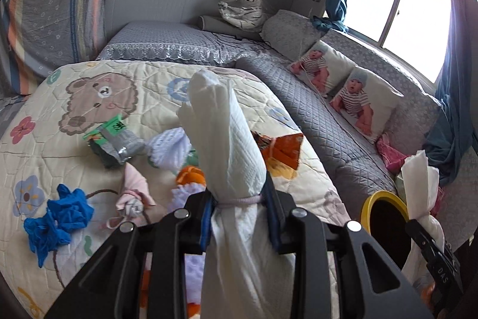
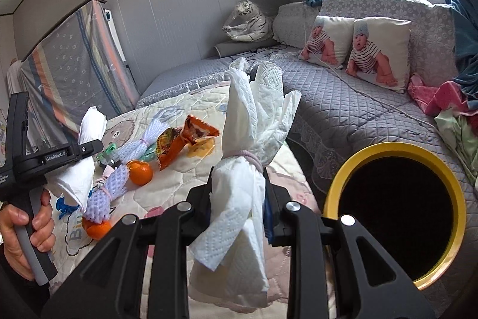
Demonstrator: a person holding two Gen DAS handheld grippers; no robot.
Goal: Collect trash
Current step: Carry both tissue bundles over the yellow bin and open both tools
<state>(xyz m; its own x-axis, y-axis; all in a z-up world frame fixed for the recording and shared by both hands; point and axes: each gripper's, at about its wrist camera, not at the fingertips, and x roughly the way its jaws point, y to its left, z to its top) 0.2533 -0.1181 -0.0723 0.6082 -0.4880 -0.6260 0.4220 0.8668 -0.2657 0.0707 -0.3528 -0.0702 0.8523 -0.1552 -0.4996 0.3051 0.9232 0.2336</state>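
Both claws are clamped on tied paper-towel wads: the left claw (image 1: 240,198) grips one wad (image 1: 227,139) above the quilt (image 1: 44,157), the right claw (image 2: 239,190) holds another (image 2: 248,145) just left of the yellow-rimmed bin (image 2: 334,184). The bin's mouth is wide open beside the bed edge. More litter sits mid-quilt: wrappers (image 2: 185,139), blue glove (image 1: 56,217), oranges (image 2: 139,172).

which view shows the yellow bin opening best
The right wrist view: the yellow-rimmed bin shows its whole round mouth, close by. In the left wrist view the bin is a sliver at lower right, partly hidden by the right gripper and its paper towel bundle.
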